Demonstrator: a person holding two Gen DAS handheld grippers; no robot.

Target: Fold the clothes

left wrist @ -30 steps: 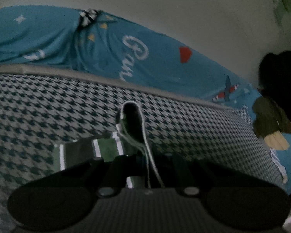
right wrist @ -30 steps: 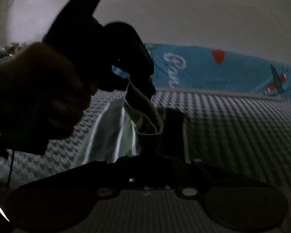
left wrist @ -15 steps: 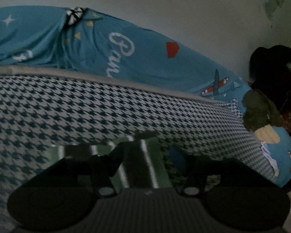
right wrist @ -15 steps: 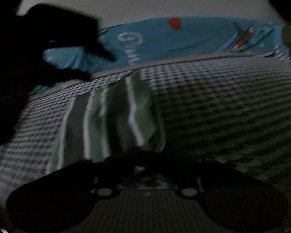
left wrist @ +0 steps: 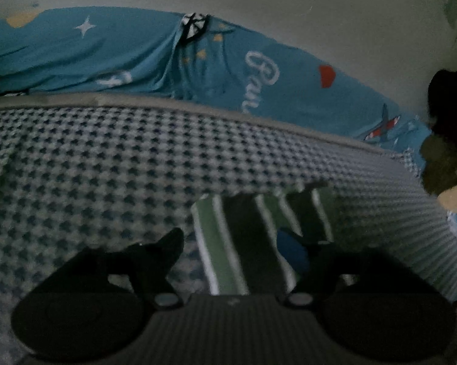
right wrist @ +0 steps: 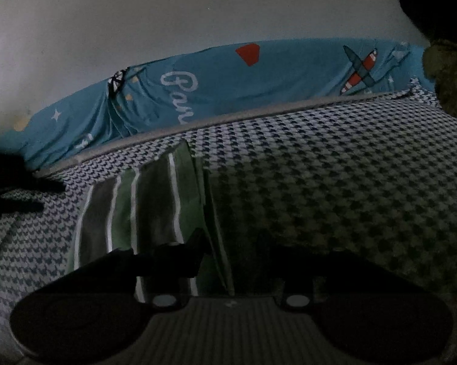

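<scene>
A green garment with dark and white stripes [left wrist: 246,237] lies folded flat on the houndstooth-patterned bed cover [left wrist: 106,158]. My left gripper [left wrist: 243,240] is open just above its near end, holding nothing. In the right wrist view the same garment [right wrist: 149,200] lies to the left of centre. My right gripper [right wrist: 237,243] is open above its right edge, empty. The scene is dim.
A blue printed sheet [left wrist: 258,70] runs along the wall behind the cover, also in the right wrist view [right wrist: 258,82]. A dark and olive pile of clothes [left wrist: 444,164] sits at the right. The left gripper's dark shape [right wrist: 12,182] shows at the left edge.
Both grippers let go of the striped garment, which was held up a second ago and now lies flat. Both jaws have opened and pulled back.
</scene>
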